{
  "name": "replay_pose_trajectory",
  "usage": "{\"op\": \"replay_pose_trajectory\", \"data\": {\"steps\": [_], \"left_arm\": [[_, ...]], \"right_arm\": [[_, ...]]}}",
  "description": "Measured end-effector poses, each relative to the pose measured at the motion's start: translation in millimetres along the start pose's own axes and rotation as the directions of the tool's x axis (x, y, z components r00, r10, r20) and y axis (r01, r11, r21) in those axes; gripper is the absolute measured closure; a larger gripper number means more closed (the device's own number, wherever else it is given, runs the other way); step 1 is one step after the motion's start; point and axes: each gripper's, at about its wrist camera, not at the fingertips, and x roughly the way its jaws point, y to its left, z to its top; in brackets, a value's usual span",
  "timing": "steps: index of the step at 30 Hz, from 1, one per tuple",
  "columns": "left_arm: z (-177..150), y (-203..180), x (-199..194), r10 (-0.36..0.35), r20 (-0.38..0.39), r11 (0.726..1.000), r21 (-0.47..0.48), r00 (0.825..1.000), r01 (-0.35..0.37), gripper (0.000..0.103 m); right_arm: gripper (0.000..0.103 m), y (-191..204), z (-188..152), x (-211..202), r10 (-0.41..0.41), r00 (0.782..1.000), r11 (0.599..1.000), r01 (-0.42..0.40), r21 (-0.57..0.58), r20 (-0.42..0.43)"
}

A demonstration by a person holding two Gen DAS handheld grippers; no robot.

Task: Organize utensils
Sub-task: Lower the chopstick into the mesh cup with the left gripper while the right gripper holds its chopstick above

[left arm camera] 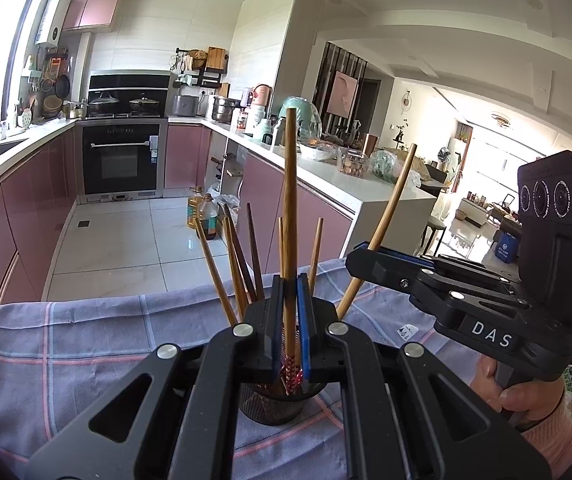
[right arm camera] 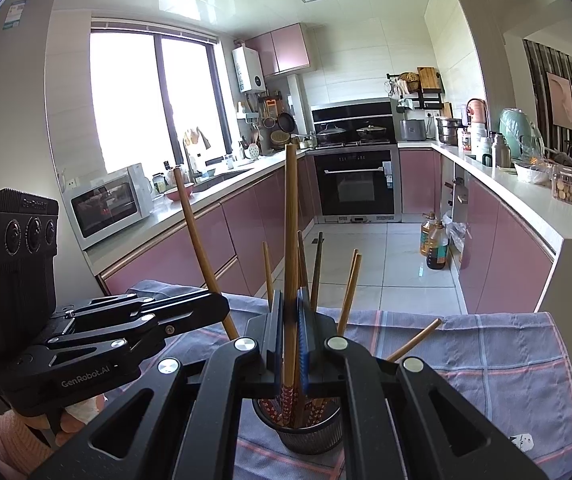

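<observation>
Chopsticks are my worry: left tongs [left arm camera: 290, 320] and right tongs [right arm camera: 290, 336] each clamp one chopstick above the holder [right arm camera: 310, 432], and a careless drop could tip it on the cloth-covered counter [right arm camera: 486, 360].

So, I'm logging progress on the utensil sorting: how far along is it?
Nearly done: several chopsticks already stand in the dark holder on the checked cloth. In hand: the left gripper and right gripper each clamp one chopstick above the holder. Left: dropping those two in. No loose ones show on the cloth.
</observation>
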Motion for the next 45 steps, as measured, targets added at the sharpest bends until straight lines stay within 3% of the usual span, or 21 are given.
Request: {"op": "replay_pose_trajectory", "data": {"steps": [45], "left_arm": [[-14,5,27,0.015,-0.068,1.000,-0.005,0.998,-0.016,0.096]], "right_arm": [[0.097,-6,-12,16,0.002,0.998,1.000,-0.001,0.017,-0.058]]}}
